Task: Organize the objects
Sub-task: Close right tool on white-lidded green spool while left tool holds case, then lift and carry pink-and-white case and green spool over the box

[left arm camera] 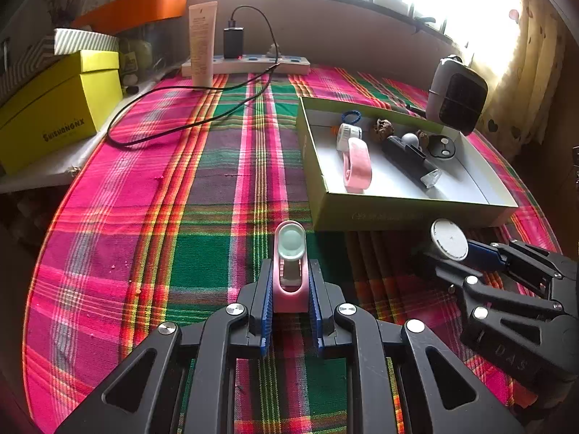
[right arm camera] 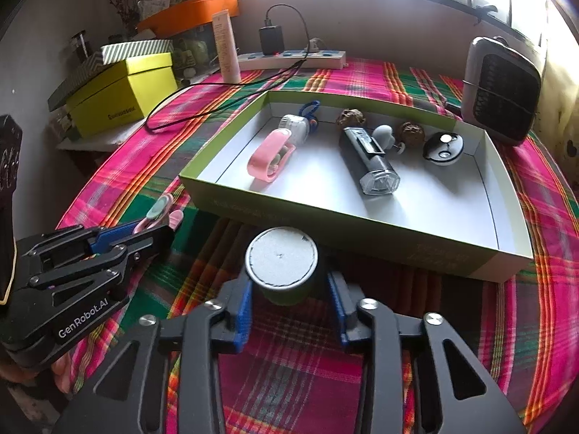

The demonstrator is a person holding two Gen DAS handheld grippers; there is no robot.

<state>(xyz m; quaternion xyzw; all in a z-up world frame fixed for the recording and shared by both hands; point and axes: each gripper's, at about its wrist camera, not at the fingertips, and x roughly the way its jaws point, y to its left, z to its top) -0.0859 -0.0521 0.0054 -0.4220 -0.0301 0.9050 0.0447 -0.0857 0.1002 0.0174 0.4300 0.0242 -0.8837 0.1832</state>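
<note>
My left gripper [left arm camera: 290,305] is shut on a pink roller tool with a pale green head [left arm camera: 290,253], held over the plaid cloth left of the box; the right wrist view shows this gripper [right arm camera: 144,231] and its tool [right arm camera: 159,211] too. My right gripper [right arm camera: 289,300] is shut on a dark cylinder with a grey round top [right arm camera: 281,256], just in front of the box's near wall; it also shows in the left wrist view [left arm camera: 448,240]. The open green box [right arm camera: 362,228] holds a pink roller [right arm camera: 269,155], a black flashlight [right arm camera: 369,161], a white reel and other small items.
A grey heater [right arm camera: 501,90] stands behind the box at the right. A power strip [right arm camera: 289,59] with a charger and a loose black cable [left arm camera: 163,133] lies at the back. A cream tube [left arm camera: 202,43] stands upright. A yellow box [left arm camera: 58,108] sits left, off the cloth.
</note>
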